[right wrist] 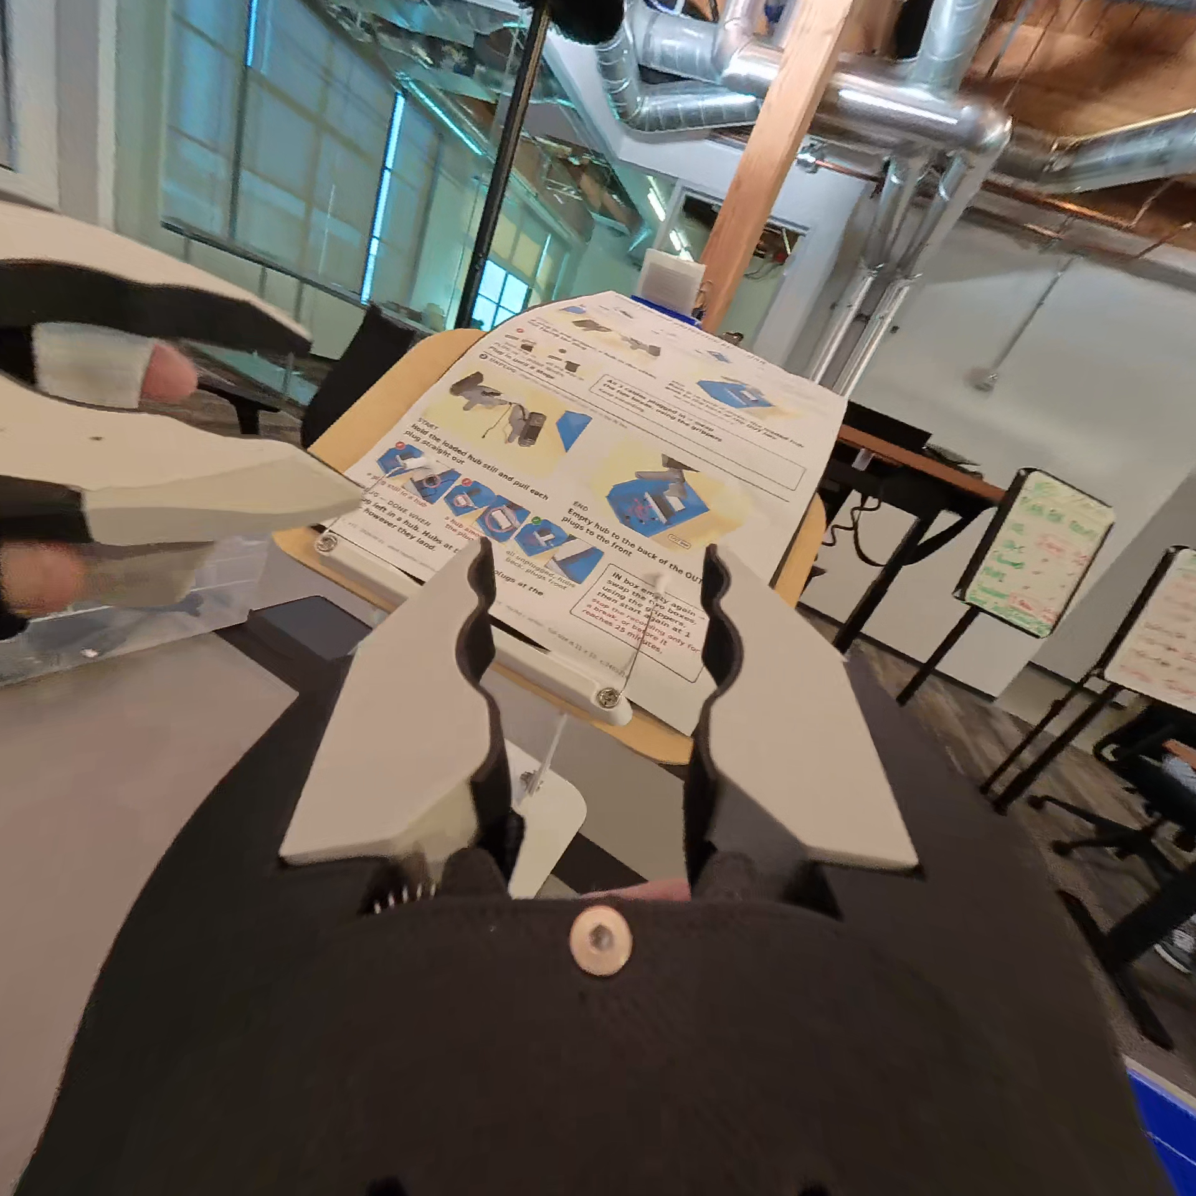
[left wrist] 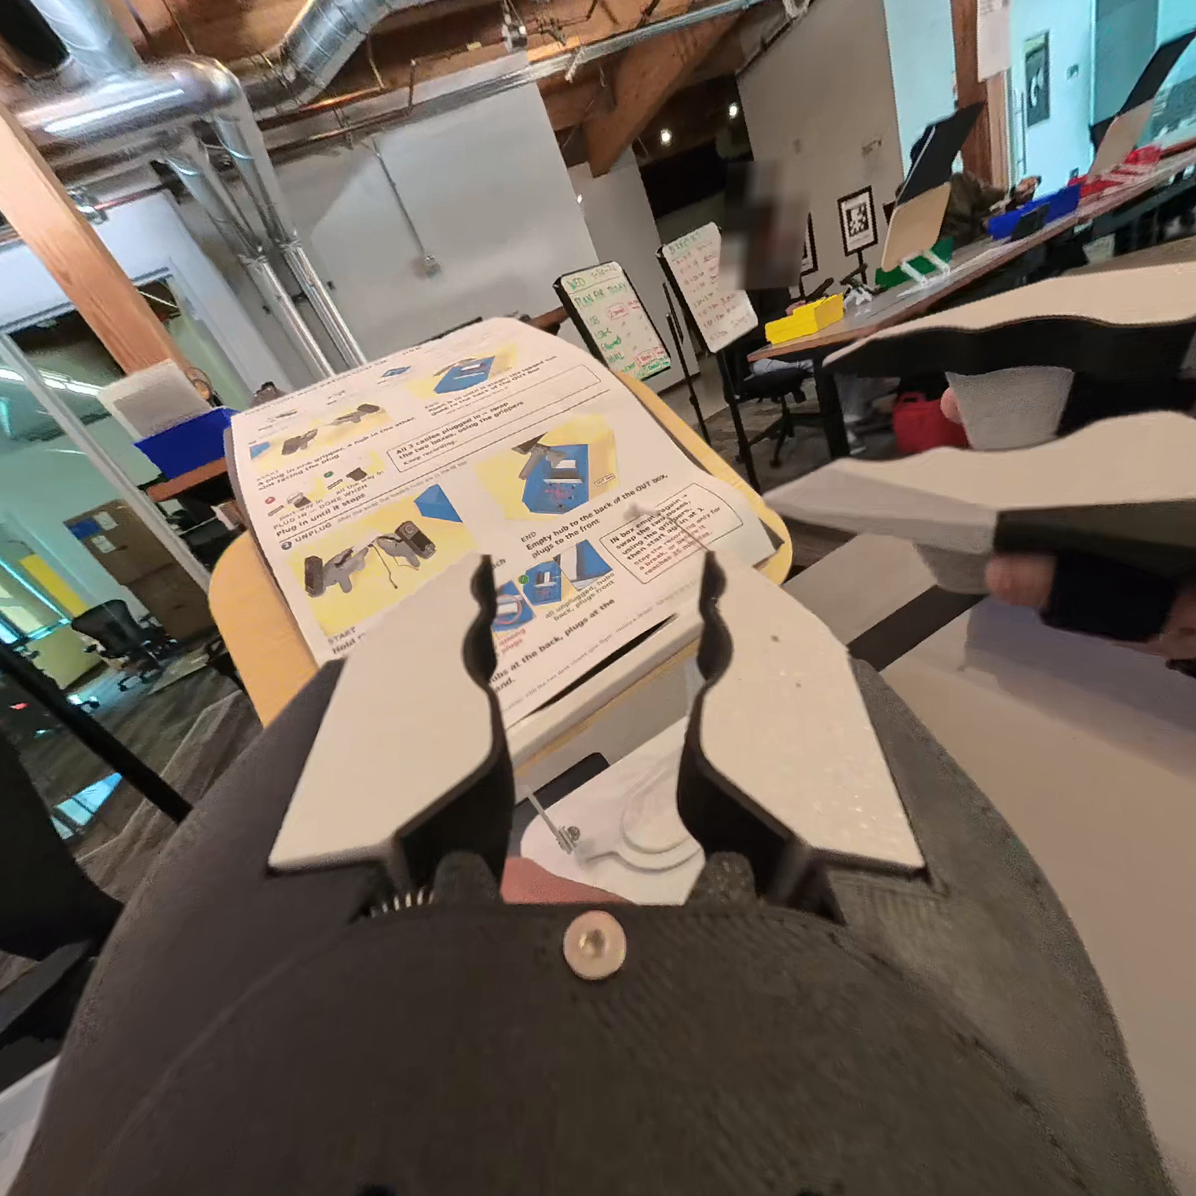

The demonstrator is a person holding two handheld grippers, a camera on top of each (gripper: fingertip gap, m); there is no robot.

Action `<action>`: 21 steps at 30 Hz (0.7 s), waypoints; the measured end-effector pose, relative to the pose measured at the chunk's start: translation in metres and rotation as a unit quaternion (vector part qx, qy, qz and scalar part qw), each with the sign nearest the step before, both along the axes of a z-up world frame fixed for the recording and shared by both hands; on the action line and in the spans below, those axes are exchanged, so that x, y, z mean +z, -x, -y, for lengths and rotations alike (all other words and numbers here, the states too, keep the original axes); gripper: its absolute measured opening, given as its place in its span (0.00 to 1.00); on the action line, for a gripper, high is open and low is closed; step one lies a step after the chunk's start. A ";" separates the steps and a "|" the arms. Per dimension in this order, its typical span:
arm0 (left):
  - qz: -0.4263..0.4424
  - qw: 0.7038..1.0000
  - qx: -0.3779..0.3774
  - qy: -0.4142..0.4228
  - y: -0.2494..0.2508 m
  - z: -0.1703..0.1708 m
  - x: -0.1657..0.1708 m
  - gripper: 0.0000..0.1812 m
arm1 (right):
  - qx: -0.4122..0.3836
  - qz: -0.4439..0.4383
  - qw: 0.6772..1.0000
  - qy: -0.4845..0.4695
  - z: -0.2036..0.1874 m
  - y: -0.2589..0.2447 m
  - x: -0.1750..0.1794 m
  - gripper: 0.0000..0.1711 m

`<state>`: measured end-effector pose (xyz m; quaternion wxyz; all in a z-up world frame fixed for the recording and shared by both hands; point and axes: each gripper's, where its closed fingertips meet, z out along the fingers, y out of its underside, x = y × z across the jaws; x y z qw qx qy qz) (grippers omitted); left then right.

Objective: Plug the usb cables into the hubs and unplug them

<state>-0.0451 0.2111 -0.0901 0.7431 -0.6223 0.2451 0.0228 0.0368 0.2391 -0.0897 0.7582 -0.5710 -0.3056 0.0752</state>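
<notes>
My left gripper (left wrist: 595,569) is up off the table (left wrist: 1035,809), fingers (left wrist: 414,712) spread wide, nothing between them. Same story on my right gripper (right wrist: 595,556): fingers (right wrist: 796,712) parted wide and empty. Each one shows side-on in the other's view, the right gripper coming in from the right edge of the left wrist view, the left from the left edge of the right wrist view, gloved fingertips on the handles, both a bit blurred.

Just past my fingertips stands a sheet (left wrist: 492,466) of printed pictures on a tilted wooden board (left wrist: 259,621), resting on a white ledge (right wrist: 563,679) fixed with screws. Both grippers point up at it. No hub or USB cable shows in either view, so I can't say where they are.

Near my left hand in the right wrist view sits a clear plastic bin (right wrist: 129,621) on the table. At the bottom right corner there's a sliver of blue box (right wrist: 1165,1126).

Farther out: two whiteboards (left wrist: 615,317) on stands, a long bench with yellow (left wrist: 806,317) and blue (left wrist: 1035,213) bins, office chairs, a wooden post, silver ducts overhead.
</notes>
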 end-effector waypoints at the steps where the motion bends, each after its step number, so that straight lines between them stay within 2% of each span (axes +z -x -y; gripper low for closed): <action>1: -0.010 1.000 0.002 0.004 -0.003 -0.003 0.003 0.38 | 0.003 -0.001 1.000 0.002 0.000 0.000 0.000 0.37; 2: -0.016 1.000 0.005 0.005 -0.005 -0.005 0.008 0.41 | 0.003 0.000 1.000 0.002 0.000 -0.001 0.000 0.36; 5: -0.034 0.999 0.004 0.002 -0.005 -0.005 0.028 0.42 | 0.005 0.000 1.000 0.006 0.001 -0.003 0.002 0.33; 8: -0.037 0.999 0.005 -0.005 0.007 0.001 0.049 0.35 | 0.012 -0.001 1.000 0.006 0.003 -0.005 0.003 0.23; 11: -0.038 0.999 0.014 -0.007 0.027 0.006 0.056 0.25 | 0.011 0.006 1.000 0.007 0.003 -0.005 0.002 0.21; 13: -0.053 0.998 0.027 0.000 0.048 0.006 0.056 0.25 | 0.016 0.012 1.000 0.008 0.004 -0.004 0.001 0.21; 15: -0.092 0.995 0.026 0.039 0.072 0.005 0.046 0.26 | 0.016 0.014 1.000 0.007 0.005 -0.006 0.002 0.20; 18: -0.198 0.980 0.031 0.015 0.115 0.006 0.045 0.30 | 0.025 0.010 1.000 0.016 0.004 -0.006 0.000 0.20; 21: -0.354 0.932 0.060 0.036 0.171 -0.007 0.021 0.30 | 0.029 0.014 0.999 0.026 0.002 -0.004 -0.006 0.19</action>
